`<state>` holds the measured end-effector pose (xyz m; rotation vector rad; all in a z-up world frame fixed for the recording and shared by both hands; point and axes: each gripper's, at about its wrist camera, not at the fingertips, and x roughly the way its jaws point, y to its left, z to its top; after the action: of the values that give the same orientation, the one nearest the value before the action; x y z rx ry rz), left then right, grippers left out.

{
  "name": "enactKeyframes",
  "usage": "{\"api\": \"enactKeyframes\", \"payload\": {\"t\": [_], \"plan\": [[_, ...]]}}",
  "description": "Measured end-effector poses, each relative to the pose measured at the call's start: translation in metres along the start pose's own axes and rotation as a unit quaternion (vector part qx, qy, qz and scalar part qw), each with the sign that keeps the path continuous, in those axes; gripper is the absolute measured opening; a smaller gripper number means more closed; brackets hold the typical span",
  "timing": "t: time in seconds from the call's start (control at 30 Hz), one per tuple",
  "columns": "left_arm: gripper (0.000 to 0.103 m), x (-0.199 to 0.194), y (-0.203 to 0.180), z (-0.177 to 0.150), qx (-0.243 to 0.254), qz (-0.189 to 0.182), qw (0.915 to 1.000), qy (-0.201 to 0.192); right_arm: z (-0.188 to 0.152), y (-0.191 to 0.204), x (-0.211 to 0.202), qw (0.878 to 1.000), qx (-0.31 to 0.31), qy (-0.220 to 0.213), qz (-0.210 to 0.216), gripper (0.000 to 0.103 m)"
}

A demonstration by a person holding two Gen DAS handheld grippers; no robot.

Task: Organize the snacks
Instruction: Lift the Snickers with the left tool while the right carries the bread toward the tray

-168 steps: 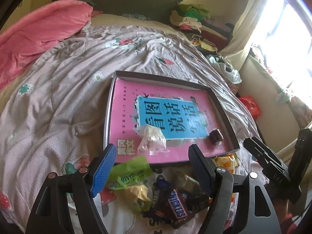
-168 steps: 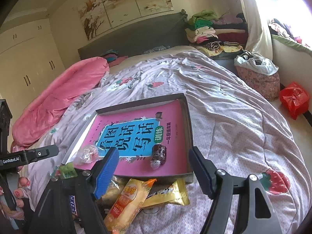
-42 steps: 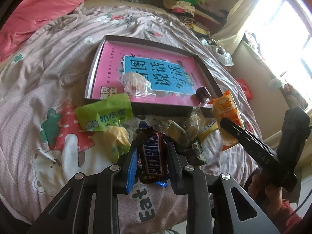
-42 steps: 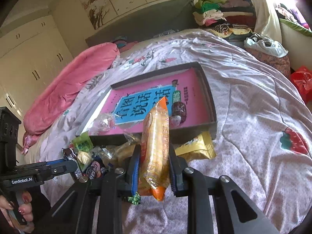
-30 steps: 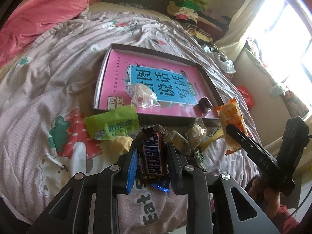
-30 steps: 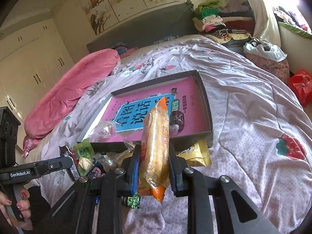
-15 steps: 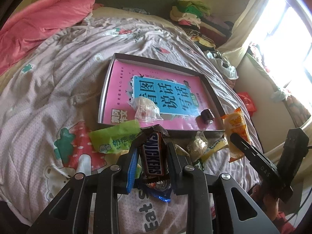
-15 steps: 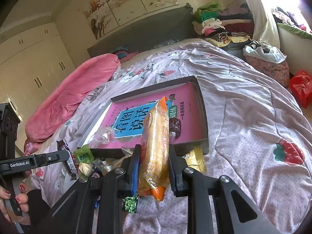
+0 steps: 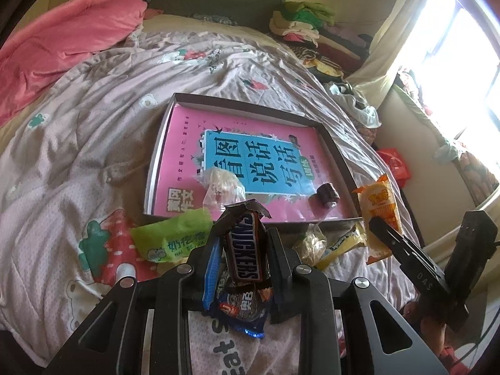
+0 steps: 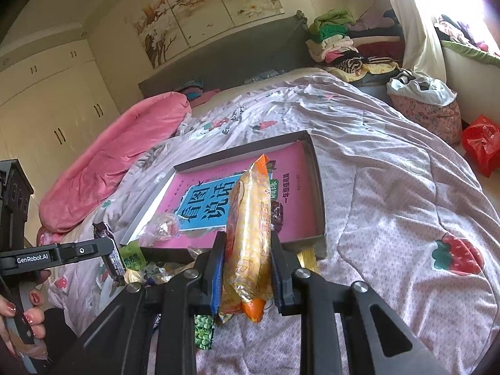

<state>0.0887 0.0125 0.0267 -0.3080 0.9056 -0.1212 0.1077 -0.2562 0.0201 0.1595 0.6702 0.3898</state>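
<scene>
scene: bed with a strawberry-print quilt (image 9: 78, 143), pink duvet (image 9: 62, 37) bunched at the head end, folded clothes pile (image 10: 337, 37) by the headboard, red plastic bag (image 10: 481, 143) on the floor, white wardrobe (image 10: 47, 103) on the far wall.

shallow dark tray (image 9: 340, 162) lies on the quilt, lined with a pink book; big chinese characters on its blue panel. in the tray: a clear-wrapped sweet (image 9: 220, 186) and a small dark wrapped candy (image 9: 325, 194).

loose pile just short of the tray's near rim: green packet (image 9: 172, 237) with chinese print, crinkly clear wrappers, a yellow sachet (image 9: 343, 243), blue oreo-style pack (image 9: 240, 309) under the left tool.

left gripper (image 9: 243, 253) clenched on a snickers bar (image 9: 245, 250), held upright above the pile, brown wrapper, "snickers" legible, top end torn.

right gripper (image 10: 248, 265) clenched on an orange-yellow snack packet (image 10: 250, 228), upright, near the tray's near right corner; its print unreadable. "genrobot.ai" on the left tool's side, "das" on the right's.
</scene>
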Motion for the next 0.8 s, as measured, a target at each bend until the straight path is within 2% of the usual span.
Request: {"api": "enactKeyframes", "payload": {"t": [0.8], "plan": [[0.029,0.024,-0.025,0.027,0.019,-0.003,0.9997,-0.015,0.015,-0.011,0.004,1.0,0.002,-0.023,-0.012,0.025]]}}
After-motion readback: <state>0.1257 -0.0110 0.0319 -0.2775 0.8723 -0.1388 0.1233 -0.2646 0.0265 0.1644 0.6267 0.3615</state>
